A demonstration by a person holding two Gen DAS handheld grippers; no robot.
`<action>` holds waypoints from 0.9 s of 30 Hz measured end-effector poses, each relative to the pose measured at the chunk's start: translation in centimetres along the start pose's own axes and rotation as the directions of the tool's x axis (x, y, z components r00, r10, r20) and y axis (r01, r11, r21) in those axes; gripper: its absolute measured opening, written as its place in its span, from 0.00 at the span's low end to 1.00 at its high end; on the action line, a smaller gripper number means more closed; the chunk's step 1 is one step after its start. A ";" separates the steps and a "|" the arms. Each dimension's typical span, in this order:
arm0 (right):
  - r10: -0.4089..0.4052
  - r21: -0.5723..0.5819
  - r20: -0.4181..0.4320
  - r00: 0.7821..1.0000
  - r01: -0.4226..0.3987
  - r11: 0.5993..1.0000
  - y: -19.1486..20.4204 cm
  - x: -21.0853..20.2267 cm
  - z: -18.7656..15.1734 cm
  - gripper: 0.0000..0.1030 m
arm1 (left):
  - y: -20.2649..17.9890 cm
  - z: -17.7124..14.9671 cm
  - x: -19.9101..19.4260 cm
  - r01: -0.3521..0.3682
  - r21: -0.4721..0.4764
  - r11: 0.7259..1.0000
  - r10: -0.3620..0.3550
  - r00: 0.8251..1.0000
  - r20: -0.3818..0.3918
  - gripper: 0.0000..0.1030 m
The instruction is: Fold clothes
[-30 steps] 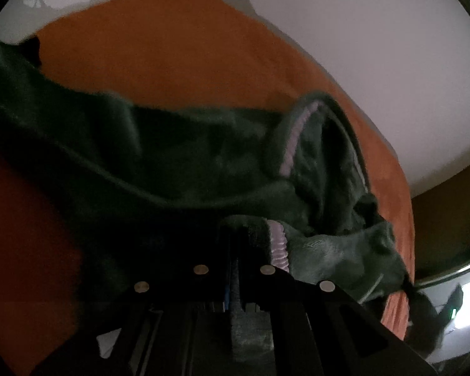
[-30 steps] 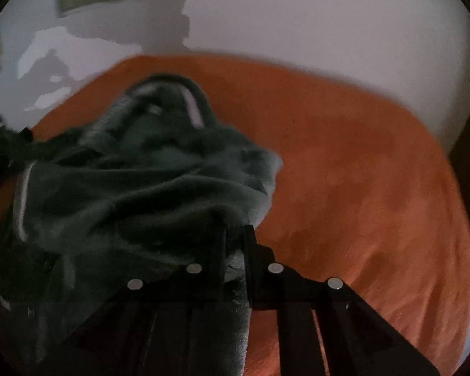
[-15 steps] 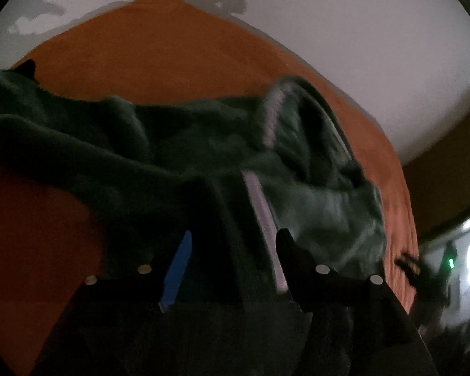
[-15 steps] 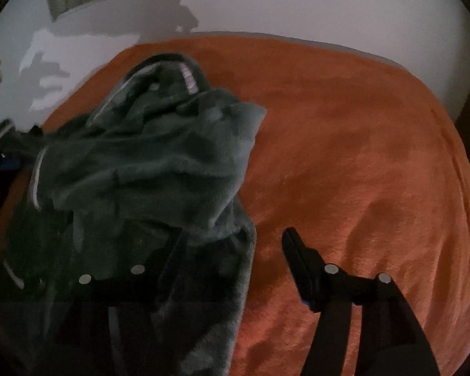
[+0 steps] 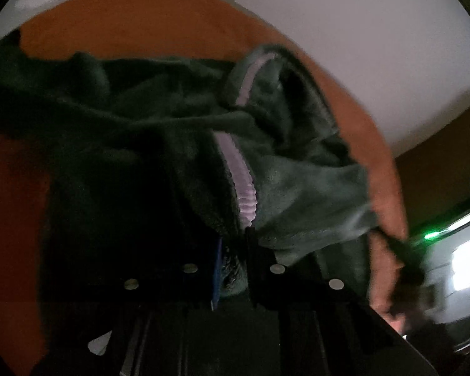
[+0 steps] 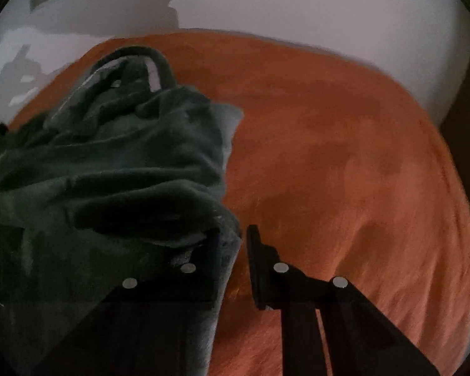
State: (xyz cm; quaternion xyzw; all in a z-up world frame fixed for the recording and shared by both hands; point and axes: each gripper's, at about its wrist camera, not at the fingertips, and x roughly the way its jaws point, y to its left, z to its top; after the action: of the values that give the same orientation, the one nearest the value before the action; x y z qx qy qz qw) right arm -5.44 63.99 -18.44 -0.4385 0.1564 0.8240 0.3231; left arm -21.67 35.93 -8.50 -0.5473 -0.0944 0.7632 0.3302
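Fold's barely started imo. The fleece (image 6: 116,169) is bunched in a heap on the left of the orange blanket (image 6: 344,163), no neat layers yet. Left claw (image 5: 235,250) is pinched on the fleece by its pale trim (image 5: 241,181). Right claw (image 6: 232,250) is narrow w/ fleece edge between, prob gripping. Flattening + real folds all still to do.
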 end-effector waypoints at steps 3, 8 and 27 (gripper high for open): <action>-0.025 -0.037 -0.066 0.997 0.023 0.999 -0.5 1.4 -1.4 0.17 | 1.2 -0.6 0.4 -0.020 -0.018 1.000 0.020 0.999 -0.037 0.15; 0.039 0.121 -0.079 0.996 -0.029 0.992 -3.4 1.0 -1.8 0.20 | 2.9 -1.1 2.4 -0.012 -0.092 0.996 0.003 0.994 -0.105 0.28; -0.017 -0.196 0.054 0.998 0.027 0.980 7.8 -9.9 -2.8 0.37 | -1.4 -11.3 -4.0 -0.110 0.057 0.992 0.111 0.994 -0.003 0.61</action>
State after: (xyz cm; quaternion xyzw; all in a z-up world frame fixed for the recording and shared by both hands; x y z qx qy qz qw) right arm -4.85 52.78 -12.06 -0.4483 0.0606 0.8430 0.2912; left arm -10.28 32.14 -9.02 -0.5444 -0.0415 0.7811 0.3030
